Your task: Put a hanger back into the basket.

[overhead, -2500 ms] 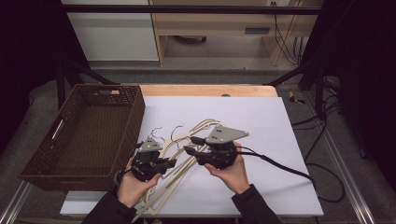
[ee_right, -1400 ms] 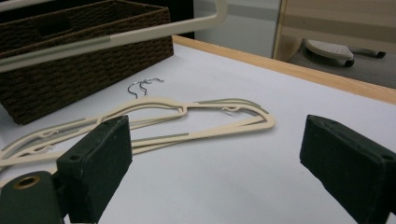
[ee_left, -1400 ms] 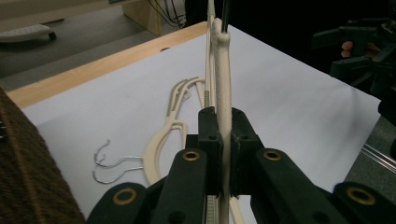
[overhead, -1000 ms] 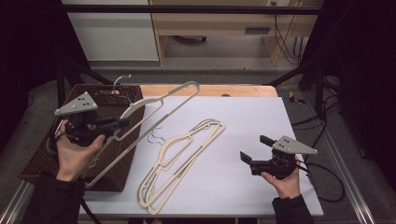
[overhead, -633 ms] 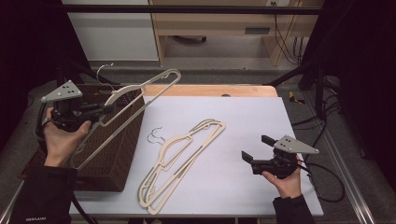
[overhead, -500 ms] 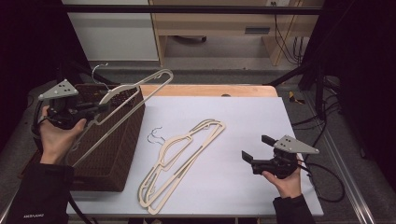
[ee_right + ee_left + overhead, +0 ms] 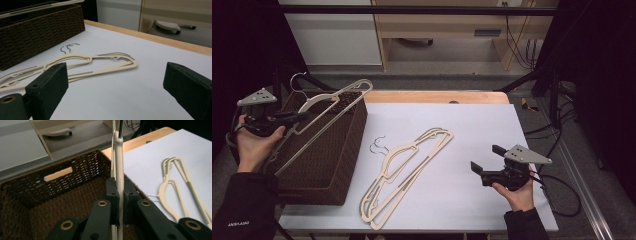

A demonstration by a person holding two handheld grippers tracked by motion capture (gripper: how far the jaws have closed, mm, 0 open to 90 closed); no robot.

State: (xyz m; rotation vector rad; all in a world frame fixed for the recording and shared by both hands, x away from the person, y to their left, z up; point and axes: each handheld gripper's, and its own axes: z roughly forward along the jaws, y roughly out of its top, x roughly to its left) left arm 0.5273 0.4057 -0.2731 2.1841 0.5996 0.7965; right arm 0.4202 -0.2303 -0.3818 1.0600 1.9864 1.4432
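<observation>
A: Between the pads of the left tool (image 7: 117, 202), what's there?

B: A cream clothes hanger (image 7: 324, 112). The jaws are clamped tight on one of its thin bars, which runs straight up between them in the left gripper view. The hanger is off the desk, slanted over the brown wicker basket (image 7: 334, 165), with its metal hook (image 7: 297, 80) up and away from the tool, past the basket's far left corner.

A: And straight under that tool?

B: The open inside of the basket; ahead of the jaws lies its far wall with the handle slot.

A: What about the right tool (image 7: 488, 159)?

B: Its jaws stand wide apart with nothing between them. It hovers just above the white sheet (image 7: 472, 125) covering the desk, held in the person's right hand (image 7: 518, 192) near the front right corner.

A: What lies out beyond its jaws?

B: Two more cream hangers (image 7: 82, 62), stacked flat on the sheet, well apart from the tool. Their wire hooks (image 7: 68, 47) point toward the basket, which stands farther off still, at the desk's left edge.
</observation>
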